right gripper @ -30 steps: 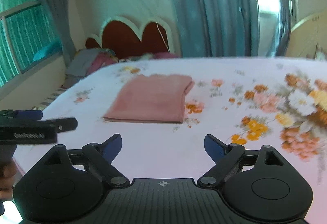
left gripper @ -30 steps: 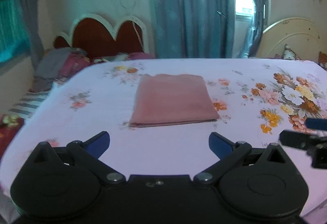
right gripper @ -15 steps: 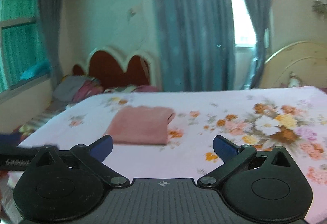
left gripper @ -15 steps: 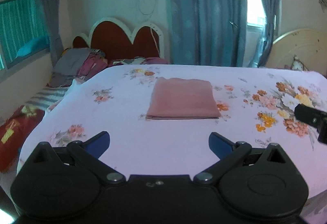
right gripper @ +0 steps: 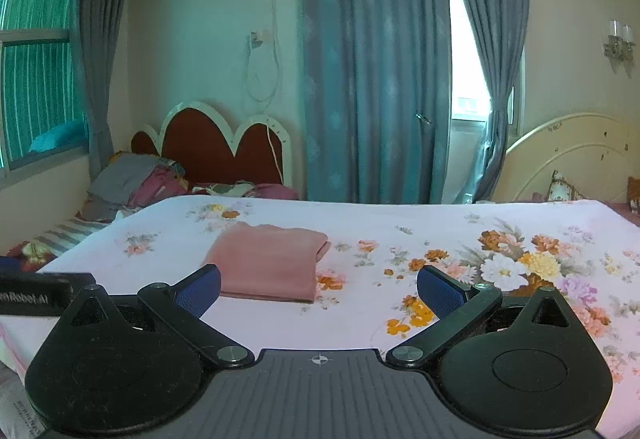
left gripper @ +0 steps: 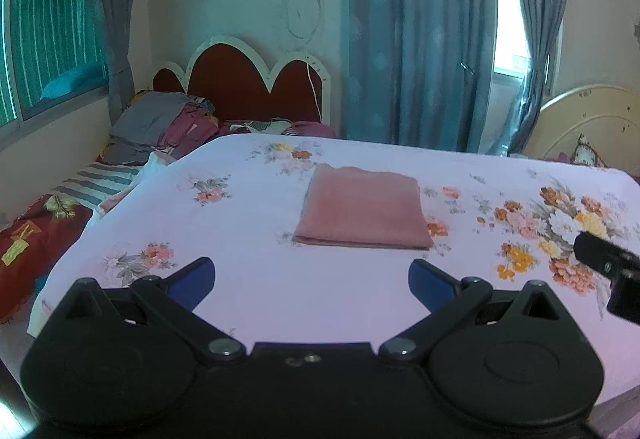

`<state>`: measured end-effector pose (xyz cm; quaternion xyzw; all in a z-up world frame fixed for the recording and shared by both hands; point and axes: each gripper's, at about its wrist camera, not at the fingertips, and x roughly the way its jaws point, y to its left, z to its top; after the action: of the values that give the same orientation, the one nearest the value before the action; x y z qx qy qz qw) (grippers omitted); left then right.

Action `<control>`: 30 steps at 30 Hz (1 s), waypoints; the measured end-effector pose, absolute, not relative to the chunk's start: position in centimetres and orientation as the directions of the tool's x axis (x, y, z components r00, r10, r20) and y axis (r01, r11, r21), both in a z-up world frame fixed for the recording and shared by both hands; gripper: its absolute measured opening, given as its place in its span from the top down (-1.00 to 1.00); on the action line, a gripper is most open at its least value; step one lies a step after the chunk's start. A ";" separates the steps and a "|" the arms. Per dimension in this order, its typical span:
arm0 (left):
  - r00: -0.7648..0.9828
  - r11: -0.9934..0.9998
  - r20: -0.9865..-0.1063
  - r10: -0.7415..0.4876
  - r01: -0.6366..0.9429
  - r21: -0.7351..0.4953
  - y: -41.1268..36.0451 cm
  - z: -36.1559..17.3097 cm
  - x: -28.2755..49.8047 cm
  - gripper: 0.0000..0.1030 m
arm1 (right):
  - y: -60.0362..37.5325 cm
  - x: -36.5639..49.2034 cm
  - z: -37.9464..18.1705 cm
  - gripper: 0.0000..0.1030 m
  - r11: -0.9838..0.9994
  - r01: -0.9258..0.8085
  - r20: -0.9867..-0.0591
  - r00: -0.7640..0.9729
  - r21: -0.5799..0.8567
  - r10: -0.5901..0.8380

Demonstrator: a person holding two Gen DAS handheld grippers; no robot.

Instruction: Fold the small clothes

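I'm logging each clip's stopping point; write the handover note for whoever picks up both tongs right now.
Left tongs: open, holding nothing, clear of the cloth.
Right tongs: open, holding nothing, also clear of it.
Pink cloth: lies folded into a neat rectangle on the floral bedsheet.
Done: this piece looks folded and released.
Left: no other unfolded piece shows on the sheet; probably fetch the next one.

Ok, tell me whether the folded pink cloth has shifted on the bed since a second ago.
No: the folded pink cloth still lies beside the same orange flower print on the floral bedsheet.
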<state>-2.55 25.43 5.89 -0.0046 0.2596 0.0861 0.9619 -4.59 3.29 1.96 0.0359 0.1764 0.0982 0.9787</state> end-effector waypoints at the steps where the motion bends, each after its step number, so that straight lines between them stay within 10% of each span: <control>1: 0.852 0.985 -0.498 0.163 -0.169 0.033 25.5 6.0 -2.6 -0.99 | 3.3 -4.6 1.9 -1.00 0.978 -0.180 -0.338 0.918 0.107 0.206; 30: 0.853 0.983 -0.492 0.174 -0.184 0.029 26.3 6.1 -2.8 -0.99 | 3.2 -4.5 1.6 -1.00 0.971 -0.208 -0.341 0.910 0.117 0.236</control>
<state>-2.75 26.30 6.14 -0.0094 0.2547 0.0929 0.9625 -4.53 3.24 1.64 0.0388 0.1793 0.1137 0.9764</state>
